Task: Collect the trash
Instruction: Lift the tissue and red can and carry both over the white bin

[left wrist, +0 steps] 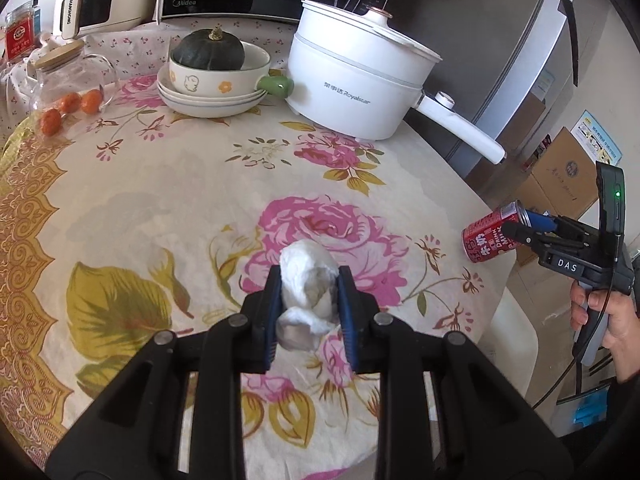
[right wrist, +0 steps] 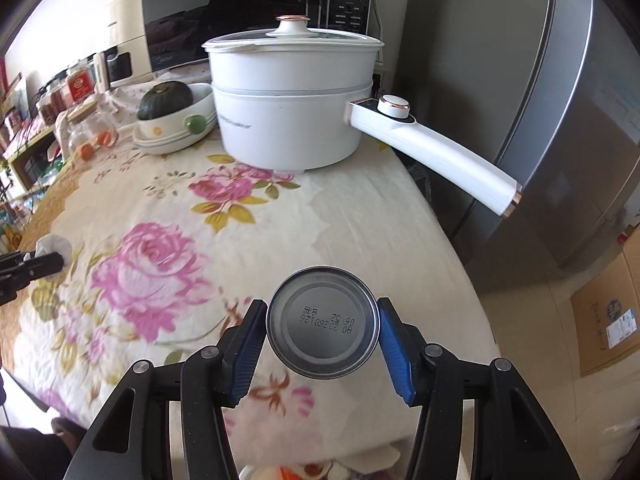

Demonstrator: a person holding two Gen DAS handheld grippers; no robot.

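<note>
Blue-padded jaws of the left gripper (left wrist: 308, 284) were clamped on a crumpled white tissue wad (left wrist: 307, 280), one pad pressed into each side, with a loose tail of the paper sagging below between the fingers. The wad was held clear above the floral tablecloth (left wrist: 160, 184), over a large pink rose print.

The right gripper (right wrist: 323, 322) was closed on a red drink can (left wrist: 490, 236), its pads (right wrist: 394, 344) bearing on opposite sides of the can's body. From the right wrist view the can's silver base (right wrist: 323, 322), stamped with a printed date code, faced the camera. In the left wrist view the can sat tilted, just off the table's right edge, and a hand (left wrist: 608, 320) gripped the tool's handle.

Farther back on the table stood a white electric pot (right wrist: 288, 100), beside a stack of bowls holding a dark green squash (left wrist: 208, 50).
</note>
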